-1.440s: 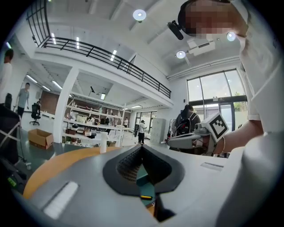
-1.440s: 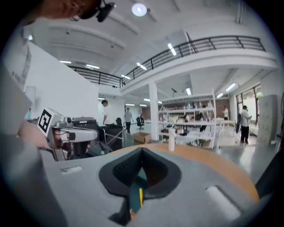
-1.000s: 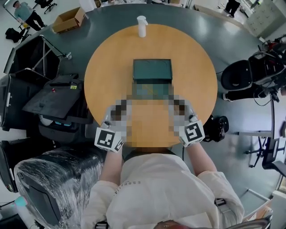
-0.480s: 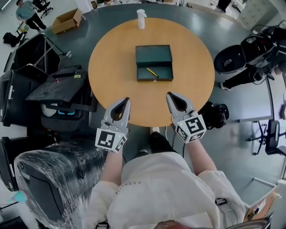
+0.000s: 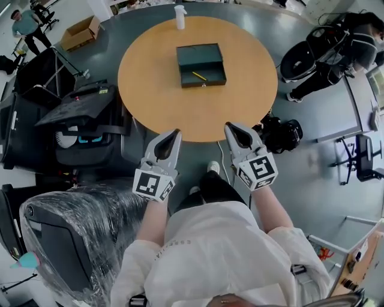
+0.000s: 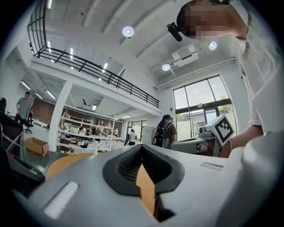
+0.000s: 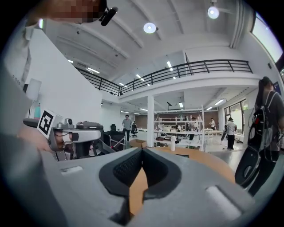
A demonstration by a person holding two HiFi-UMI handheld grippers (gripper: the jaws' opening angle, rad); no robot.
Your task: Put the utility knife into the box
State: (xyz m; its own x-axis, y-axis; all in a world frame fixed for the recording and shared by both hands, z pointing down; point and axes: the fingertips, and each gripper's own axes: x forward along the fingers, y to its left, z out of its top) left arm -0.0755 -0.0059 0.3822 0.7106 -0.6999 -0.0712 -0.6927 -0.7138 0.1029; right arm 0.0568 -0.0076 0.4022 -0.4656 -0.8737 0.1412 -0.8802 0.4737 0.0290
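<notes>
A dark green box (image 5: 201, 60) lies open on the round wooden table (image 5: 156, 90), toward its far side. The yellow utility knife (image 5: 198, 76) lies inside the box's front half. Both grippers hang off the table's near edge, over the floor, well short of the box. My left gripper (image 5: 174, 133) is shut with nothing in it; in the left gripper view its jaws (image 6: 142, 148) meet at the tips. My right gripper (image 5: 231, 127) is also shut and empty, jaws touching (image 7: 142, 150).
A white bottle (image 5: 179, 17) stands at the table's far edge. Black cases and equipment (image 5: 78, 120) crowd the left. A plastic-wrapped chair (image 5: 66, 240) sits at lower left. A black bag (image 5: 279, 133) lies on the floor at right, with a chair (image 5: 312, 54) beyond.
The table and box have slid farther away in the head view. Both grippers, earlier over the table's near edge, now hang over the floor. Their jaws stay shut.
</notes>
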